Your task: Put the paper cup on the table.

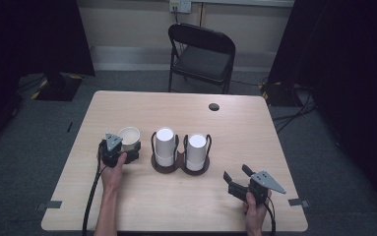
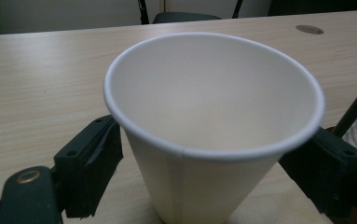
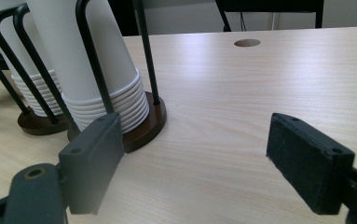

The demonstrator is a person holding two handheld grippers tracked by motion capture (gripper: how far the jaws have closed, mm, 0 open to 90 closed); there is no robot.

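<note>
On the bench, left of the cup holder, a paper cup stands upright between the opened left tongs; the pads seem not pressing. Right tongs gape empty. The cup looks light and easily crushed: grip gently at mid-wall.

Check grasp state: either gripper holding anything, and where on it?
Nothing is held. The left gripper has its jaws open either side of the upright paper cup, at its wall below the rim, pads apart from it. The right gripper is open on nothing.
</note>
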